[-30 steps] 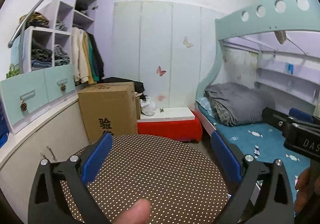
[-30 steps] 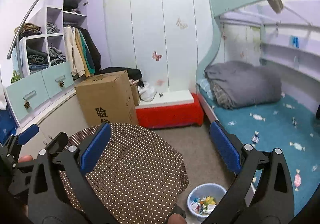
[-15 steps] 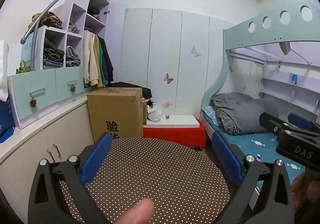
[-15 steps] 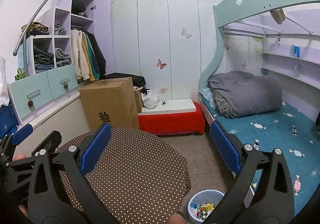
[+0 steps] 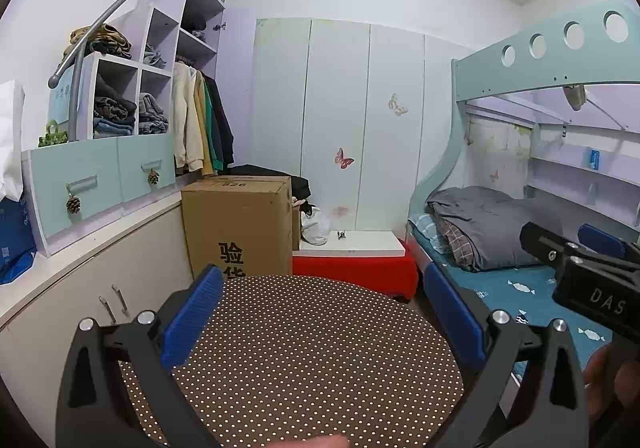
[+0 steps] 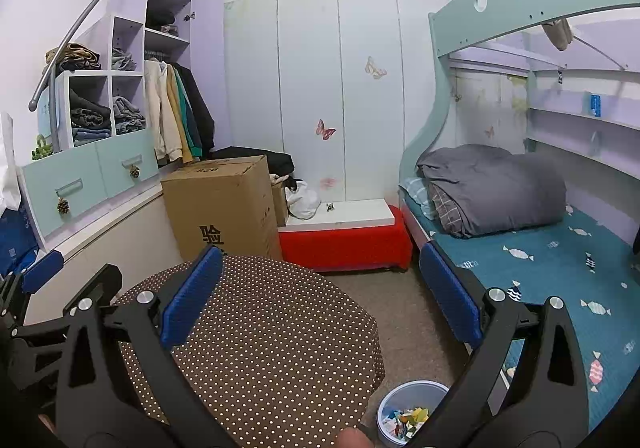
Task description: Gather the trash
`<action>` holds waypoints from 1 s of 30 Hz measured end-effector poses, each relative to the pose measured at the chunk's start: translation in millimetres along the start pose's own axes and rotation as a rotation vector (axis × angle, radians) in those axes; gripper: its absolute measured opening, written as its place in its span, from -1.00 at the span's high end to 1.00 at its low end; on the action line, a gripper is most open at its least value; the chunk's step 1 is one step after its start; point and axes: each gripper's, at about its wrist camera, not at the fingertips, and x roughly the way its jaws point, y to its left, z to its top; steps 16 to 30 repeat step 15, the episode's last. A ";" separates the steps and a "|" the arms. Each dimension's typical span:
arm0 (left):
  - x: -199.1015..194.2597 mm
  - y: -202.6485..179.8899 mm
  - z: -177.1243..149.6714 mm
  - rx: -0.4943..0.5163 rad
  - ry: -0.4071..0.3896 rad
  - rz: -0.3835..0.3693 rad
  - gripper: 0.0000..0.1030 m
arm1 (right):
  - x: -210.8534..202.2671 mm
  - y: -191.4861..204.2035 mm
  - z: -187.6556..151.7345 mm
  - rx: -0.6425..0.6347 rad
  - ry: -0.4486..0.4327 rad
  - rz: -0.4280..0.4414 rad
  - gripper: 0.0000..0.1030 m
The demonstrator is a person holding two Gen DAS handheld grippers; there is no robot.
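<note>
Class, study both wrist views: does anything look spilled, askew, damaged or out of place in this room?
Nothing looks spilled or broken. The polka-dot table top shows bare, and the colourful trash sits inside the small bin on the floor beside it. Both the left gripper and right gripper are open and empty.

Round table (image 6: 280, 336), lower centre: brown dotted cloth. Floor (image 6: 404, 312), lower right: small bin (image 6: 412, 408) holding coloured scraps. Bed (image 6: 540, 268), right: grey duvet (image 6: 492, 188).
</note>
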 end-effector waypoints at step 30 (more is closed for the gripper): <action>11.2 7.1 -0.7 -0.002 0.024 0.044 -0.91 | 13.4 2.3 -2.7 0.003 0.015 0.020 -0.88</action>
